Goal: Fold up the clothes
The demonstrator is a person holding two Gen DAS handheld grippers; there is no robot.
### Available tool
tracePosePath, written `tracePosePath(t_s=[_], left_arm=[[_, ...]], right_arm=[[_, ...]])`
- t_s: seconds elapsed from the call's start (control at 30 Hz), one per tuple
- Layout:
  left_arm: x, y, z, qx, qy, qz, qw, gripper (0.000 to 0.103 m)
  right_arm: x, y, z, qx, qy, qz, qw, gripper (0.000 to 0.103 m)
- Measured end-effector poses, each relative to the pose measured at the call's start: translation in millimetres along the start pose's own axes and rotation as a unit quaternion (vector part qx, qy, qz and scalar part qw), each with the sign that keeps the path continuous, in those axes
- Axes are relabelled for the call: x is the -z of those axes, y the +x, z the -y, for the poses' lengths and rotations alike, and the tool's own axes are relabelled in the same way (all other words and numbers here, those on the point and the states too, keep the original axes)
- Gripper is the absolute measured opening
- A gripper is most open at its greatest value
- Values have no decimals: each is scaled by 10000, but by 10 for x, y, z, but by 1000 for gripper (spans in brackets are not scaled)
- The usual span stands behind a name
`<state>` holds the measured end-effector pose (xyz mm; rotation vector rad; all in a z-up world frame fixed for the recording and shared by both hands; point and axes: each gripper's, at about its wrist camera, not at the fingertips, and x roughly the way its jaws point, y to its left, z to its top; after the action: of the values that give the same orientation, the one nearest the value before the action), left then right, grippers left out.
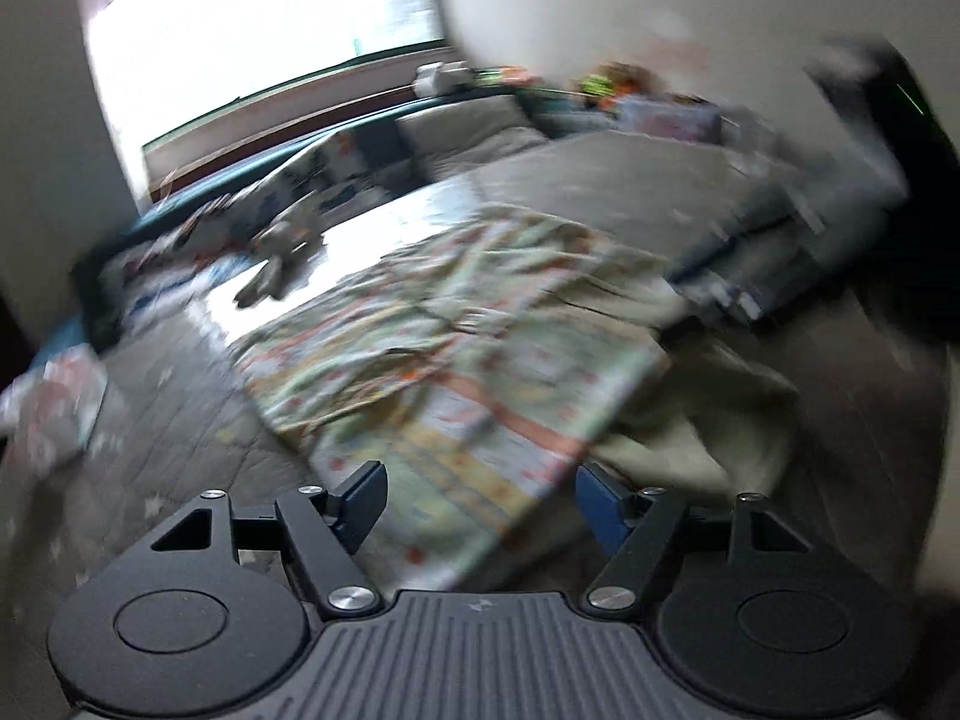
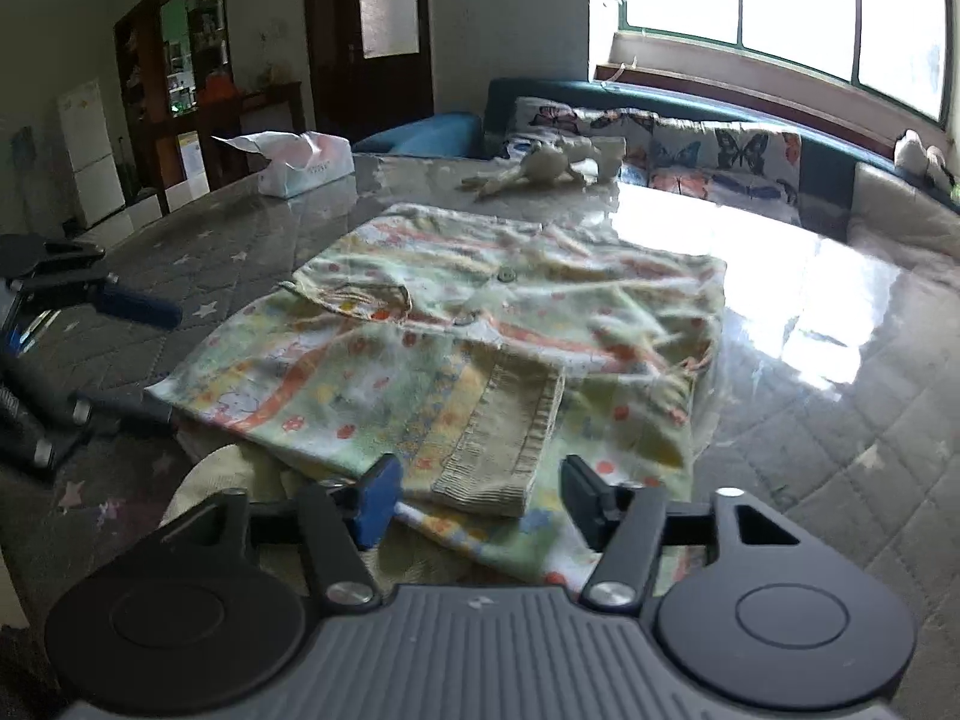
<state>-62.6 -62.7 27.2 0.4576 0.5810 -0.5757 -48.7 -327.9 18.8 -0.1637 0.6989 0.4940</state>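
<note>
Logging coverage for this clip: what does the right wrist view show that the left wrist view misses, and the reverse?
Right only: the left gripper seen from outside, a doorway and a fridge. Left only: a gray folded pile past the garment. Both: the patterned garment on the table, the tissue pack, open jaws.

Open quilted surface [image 2: 840, 438] is seen to the right of the folded garment [image 2: 480, 348]. On the far side, the way is blocked by a tissue box [image 2: 306, 165] and a small toy [image 2: 540, 171]. At the left, room is taken by the left gripper [image 2: 90, 354], though the blurred left wrist view perhaps hides more.
</note>
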Motion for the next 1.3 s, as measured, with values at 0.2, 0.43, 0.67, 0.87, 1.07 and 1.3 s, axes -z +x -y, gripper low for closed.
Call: tracePosePath(t_s=[0.2, 0.43, 0.67, 0.87, 1.07, 1.3], left_arm=[[96, 34, 379, 85, 1096, 223, 9937, 72], [61, 167, 606, 338, 1536, 601, 9857, 54], [-101, 222, 403, 557, 781, 749, 9926, 10], [-329, 246, 79, 583, -25, 757, 9954, 8], [-538, 307, -246, 620, -814, 737, 9920, 8], [-572, 484, -464, 796, -1259, 493, 9876, 8]], right_arm=[[69, -191, -49, 190, -462, -4, 9988, 82], [191, -311, -54, 367, -870, -169, 9954, 84], [358, -327, -119, 396, -1392, -334, 9889, 84], [288, -202, -266, 193, -1652, -47, 9861, 84], [158, -42, -356, -70, -1728, 271, 9846, 84], [136, -52, -319, -78, -1660, 312, 9856, 84]])
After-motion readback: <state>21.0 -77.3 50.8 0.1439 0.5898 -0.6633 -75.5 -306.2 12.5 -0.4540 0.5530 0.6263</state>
